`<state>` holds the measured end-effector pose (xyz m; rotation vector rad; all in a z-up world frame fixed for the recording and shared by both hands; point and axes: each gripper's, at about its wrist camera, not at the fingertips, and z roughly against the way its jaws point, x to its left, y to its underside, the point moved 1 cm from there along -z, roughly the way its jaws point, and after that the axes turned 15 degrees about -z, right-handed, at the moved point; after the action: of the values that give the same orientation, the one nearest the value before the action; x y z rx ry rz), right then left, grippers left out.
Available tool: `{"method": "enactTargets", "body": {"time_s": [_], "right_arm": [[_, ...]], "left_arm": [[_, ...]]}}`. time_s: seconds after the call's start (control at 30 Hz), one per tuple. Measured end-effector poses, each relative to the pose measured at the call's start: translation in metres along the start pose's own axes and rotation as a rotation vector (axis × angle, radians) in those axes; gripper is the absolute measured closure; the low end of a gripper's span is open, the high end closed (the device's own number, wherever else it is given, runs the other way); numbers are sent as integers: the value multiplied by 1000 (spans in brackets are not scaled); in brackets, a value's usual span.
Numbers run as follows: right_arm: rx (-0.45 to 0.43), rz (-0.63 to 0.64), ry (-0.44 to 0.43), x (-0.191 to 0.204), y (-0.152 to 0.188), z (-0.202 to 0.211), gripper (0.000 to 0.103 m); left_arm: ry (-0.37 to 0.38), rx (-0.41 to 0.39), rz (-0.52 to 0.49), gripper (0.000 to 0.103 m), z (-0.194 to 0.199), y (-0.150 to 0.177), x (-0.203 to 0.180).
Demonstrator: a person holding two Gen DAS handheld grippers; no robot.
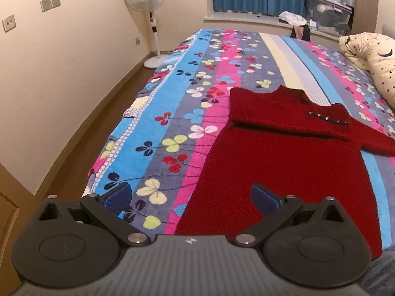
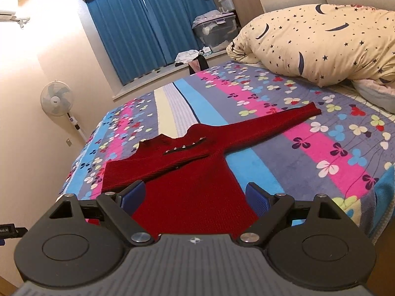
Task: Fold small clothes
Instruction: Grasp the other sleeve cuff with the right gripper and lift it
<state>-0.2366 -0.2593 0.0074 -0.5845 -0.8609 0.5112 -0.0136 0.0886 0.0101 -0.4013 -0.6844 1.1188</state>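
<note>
One small dark-red knitted dress with long sleeves (image 2: 187, 187) lies flat on the flower-patterned striped fleece bedspread (image 2: 308, 148), its hem near the cameras and its collar far. Going left to right in the right wrist view: a white pedestal fan (image 2: 57, 100) stands on the floor at the far left, blue curtains (image 2: 148, 29) hang behind the bed, and a cream star-and-moon pillow (image 2: 321, 42) rests at the far right.

The dress's left sleeve (image 2: 158, 165) is already folded in, lying across the chest just below a short row of small metal buttons (image 2: 185, 146). Its right sleeve (image 2: 266, 125) is stretched straight out to the far right, unfolded. So the fold looks roughly a third done: that sleeve has to come in, then probably the skirt must be brought up toward the collar.

The left gripper (image 1: 191, 196) hovers over the near left edge of the skirt with its blue-padded fingers (image 1: 116, 197) spread wide and nothing between them. The right gripper (image 2: 195, 197) hangs above the near hem, its fingers (image 2: 256, 198) equally wide apart, holding nothing.
</note>
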Motion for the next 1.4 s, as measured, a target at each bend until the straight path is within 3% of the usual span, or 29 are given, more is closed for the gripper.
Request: {"method": "enactTargets", "body": {"time_s": [0.4,0.6,0.7,1.0,1.3,1.4], "right_arm": [[-29,-90,125,-42,-30,-55,14],[-29,-188,179,-78,-52,-102,14],[-25,-261,177,-103,-74,-144,14],[-67,-608,266,-211,-149,-302,15],[-118,-692,376,-257,-196,-405,15],[-96,-705,399,-266,-202,-427,15]], "left_arm": [[-8,84,-17,0,-52,-20,-21],[5,139,-21,0,-88,-39,-35],[16,180,-3,0,-110,-50,-40],[-77,222,-32,0,-164,-88,-51],[-115,238,-101,0,-194,-104,-73],[-132,237,-111,0,-200,-106,-76]]}}
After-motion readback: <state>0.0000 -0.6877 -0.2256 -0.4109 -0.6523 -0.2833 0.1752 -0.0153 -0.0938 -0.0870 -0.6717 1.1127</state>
